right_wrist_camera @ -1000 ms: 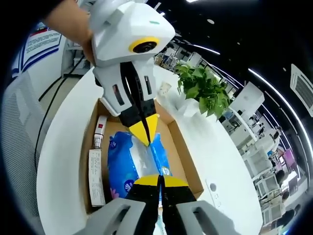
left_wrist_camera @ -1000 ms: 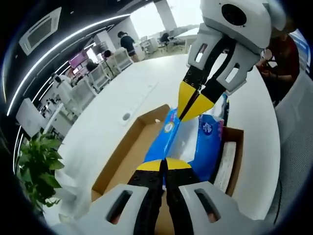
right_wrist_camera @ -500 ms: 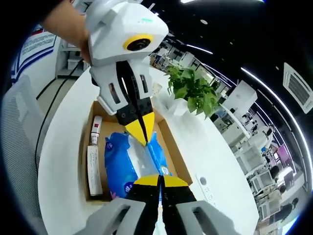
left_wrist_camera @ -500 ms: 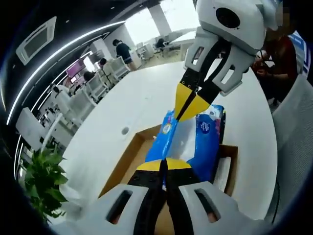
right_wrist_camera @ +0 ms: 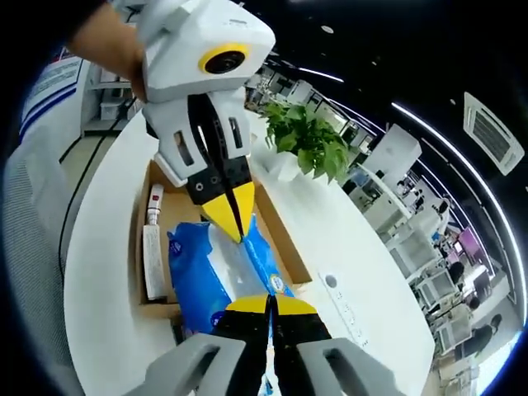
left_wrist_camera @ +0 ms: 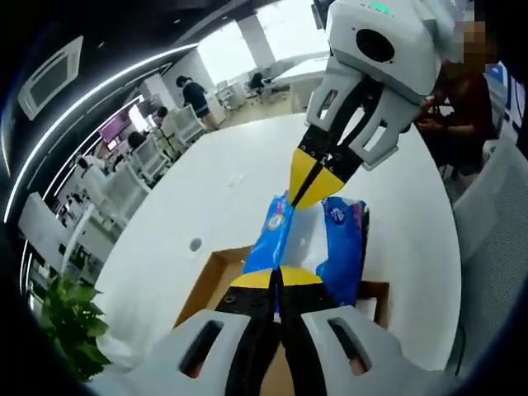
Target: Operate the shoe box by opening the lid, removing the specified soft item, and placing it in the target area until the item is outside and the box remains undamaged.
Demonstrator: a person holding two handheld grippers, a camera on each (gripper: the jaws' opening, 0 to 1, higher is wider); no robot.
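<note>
A blue soft tissue pack (left_wrist_camera: 340, 239) hangs in the air over the open cardboard shoe box (left_wrist_camera: 210, 289), stretched between both grippers. My left gripper (left_wrist_camera: 278, 276) is shut on the pack's near end. My right gripper (left_wrist_camera: 312, 183) comes in from the upper right and is shut on the far end. In the right gripper view, the right gripper (right_wrist_camera: 269, 304) pinches the pack (right_wrist_camera: 191, 268) from below, and the left gripper (right_wrist_camera: 232, 221) pinches its top edge. The box (right_wrist_camera: 285, 243) lies underneath on the table.
A slim white carton (right_wrist_camera: 153, 252) lies along the box's left wall. The round white table (left_wrist_camera: 239, 173) spreads beyond. A potted plant (right_wrist_camera: 309, 140) stands past the box. A seated person (left_wrist_camera: 462, 107) is at the table's far side. A hand (right_wrist_camera: 107, 37) holds the left gripper.
Both grippers have risen with the tissue pack held between them. The box now sits lower and smaller beneath the pack.
</note>
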